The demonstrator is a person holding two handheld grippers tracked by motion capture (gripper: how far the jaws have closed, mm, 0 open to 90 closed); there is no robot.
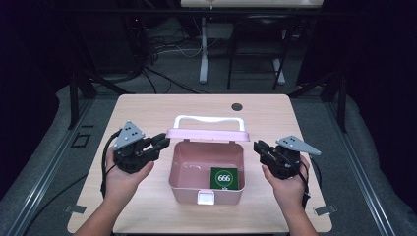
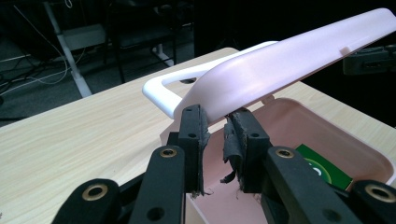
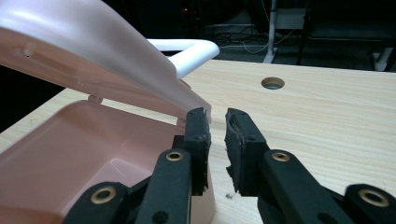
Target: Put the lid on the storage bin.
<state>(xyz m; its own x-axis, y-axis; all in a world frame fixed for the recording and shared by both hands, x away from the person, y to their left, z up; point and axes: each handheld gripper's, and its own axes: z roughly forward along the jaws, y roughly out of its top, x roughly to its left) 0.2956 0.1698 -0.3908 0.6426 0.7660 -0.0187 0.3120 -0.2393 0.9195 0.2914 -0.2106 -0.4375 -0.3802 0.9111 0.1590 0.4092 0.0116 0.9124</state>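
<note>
1. The left gripper (image 1: 164, 140) sits at the left rear corner of the pink box (image 1: 206, 169). In the left gripper view its jaws stand narrow, and the left end of the raised lid (image 2: 285, 58) reaches into the small gap between the pads (image 2: 231, 142); whether they press on it I cannot tell.
2. The right gripper (image 1: 256, 146) hovers just off the box's right rear corner. In the right gripper view its jaws stand a little apart with nothing between them, the near corner of the lid (image 3: 84, 56) just beside the left jaw.
3. The box stands mid-table between the two grippers, its lid tilted up and back, its white handle (image 1: 209, 120) behind the lid.
4. Inside the box, a green card (image 1: 224, 178) with a white ring lies in the front right corner.
5. A white latch (image 1: 206, 198) hangs on the box's front wall.
6. Beyond the box, a round hole (image 1: 237, 106) marks the far side of the wooden table (image 1: 147, 110).
</note>
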